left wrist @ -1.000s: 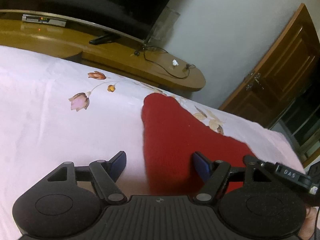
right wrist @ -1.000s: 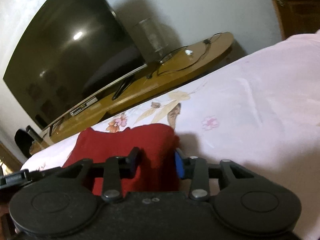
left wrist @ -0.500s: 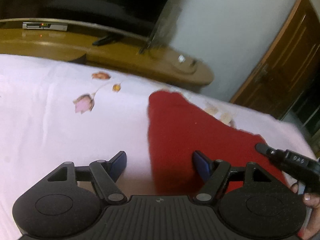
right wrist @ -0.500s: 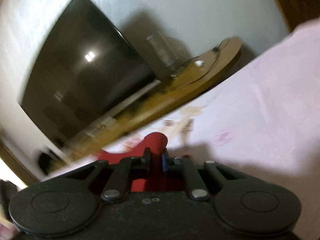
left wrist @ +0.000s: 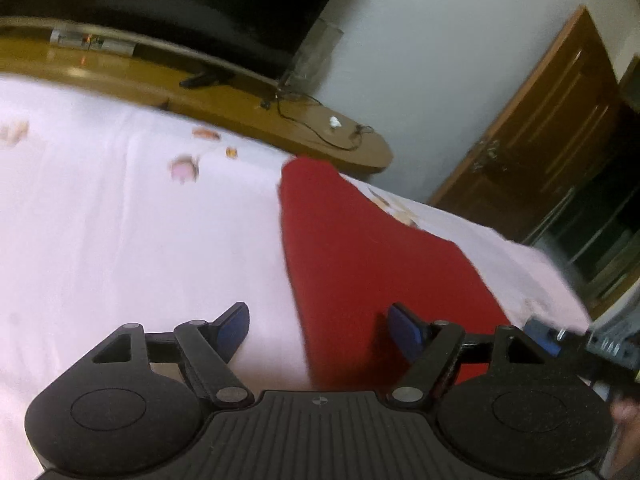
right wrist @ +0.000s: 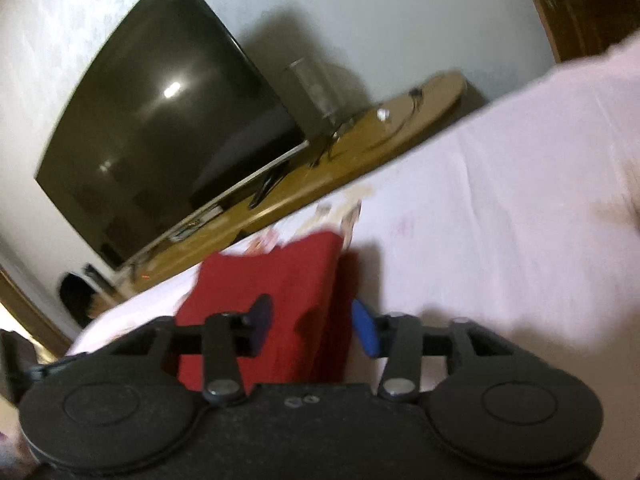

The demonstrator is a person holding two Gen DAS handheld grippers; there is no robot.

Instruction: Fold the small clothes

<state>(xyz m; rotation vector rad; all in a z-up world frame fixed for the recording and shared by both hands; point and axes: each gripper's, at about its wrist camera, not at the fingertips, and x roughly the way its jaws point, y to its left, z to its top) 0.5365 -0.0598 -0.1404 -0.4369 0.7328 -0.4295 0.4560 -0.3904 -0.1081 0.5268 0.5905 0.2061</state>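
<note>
The right gripper (right wrist: 308, 326), clamped on the red cloth (left wrist: 360, 248) half a second ago, is now standing parted again, its fold apparently dropped. The cloth is lying on the pink bedsheet (left wrist: 120, 220). The left gripper (left wrist: 318, 322) is hovering wide open, gripping nothing.

Dim indoor light, motion blur, fisheye warping

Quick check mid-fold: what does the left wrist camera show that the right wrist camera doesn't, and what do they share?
Only the left wrist view shows the wooden door and the open left gripper straddling the cloth's left edge. Only the right wrist view shows the whole television, its reflected light, and the open right gripper over a doubled cloth edge. Both show the red cloth on the pink floral bedsheet and the wooden TV stand.
</note>
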